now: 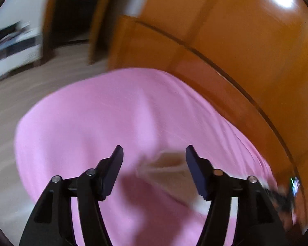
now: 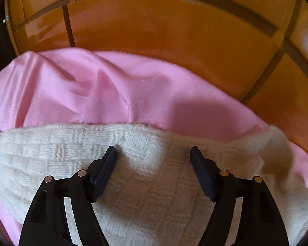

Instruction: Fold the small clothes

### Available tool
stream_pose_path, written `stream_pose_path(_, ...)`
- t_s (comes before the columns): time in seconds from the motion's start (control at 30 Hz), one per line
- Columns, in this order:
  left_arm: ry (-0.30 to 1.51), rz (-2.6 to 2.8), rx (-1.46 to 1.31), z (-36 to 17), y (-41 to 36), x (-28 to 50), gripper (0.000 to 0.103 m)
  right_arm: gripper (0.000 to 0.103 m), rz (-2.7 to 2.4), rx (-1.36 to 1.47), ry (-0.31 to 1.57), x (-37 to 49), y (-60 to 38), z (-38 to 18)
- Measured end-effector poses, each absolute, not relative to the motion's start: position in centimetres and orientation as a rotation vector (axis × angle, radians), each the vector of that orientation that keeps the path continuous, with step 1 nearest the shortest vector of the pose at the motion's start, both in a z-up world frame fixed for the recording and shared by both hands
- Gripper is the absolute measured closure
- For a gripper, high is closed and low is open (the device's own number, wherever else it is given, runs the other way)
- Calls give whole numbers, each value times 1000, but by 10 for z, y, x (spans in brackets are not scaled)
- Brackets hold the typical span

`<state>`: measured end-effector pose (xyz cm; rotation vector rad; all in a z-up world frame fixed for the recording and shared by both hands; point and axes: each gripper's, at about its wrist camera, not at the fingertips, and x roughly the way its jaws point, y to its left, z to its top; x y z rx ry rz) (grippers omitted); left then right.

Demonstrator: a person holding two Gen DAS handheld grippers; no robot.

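Both claws stand open over a cream knitted garment (image 2: pixel 133 184) lying on a pink sheet (image 2: pixel 92 94): the right claw (image 2: pixel 153 151) directly above it, the left claw (image 1: pixel 154 151) empty above its edge. A careless pinch could snag the sheet too.

Sweater (image 2: pixel 154 184) on sheet (image 2: pixel 92 92) (wardrobe (image 2: pixel 154 24) behind)
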<state>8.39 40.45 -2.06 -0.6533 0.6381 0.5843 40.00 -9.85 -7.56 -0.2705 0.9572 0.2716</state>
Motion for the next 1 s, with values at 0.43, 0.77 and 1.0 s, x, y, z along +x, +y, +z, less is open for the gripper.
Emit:
stream_pose_path(0.43, 756, 550, -815, -86, 412, 82, 39, 25, 445, -168, 968, 256, -139, -47)
stream_pose_path(0.77, 754, 597, -798, -77, 416, 92, 98, 22, 482, -160, 1089, 154, -161, -70)
stream_pose_path(1.0, 720, 362, -765, -47, 337, 36, 60, 22, 428, -176, 1032, 133, -160, -69)
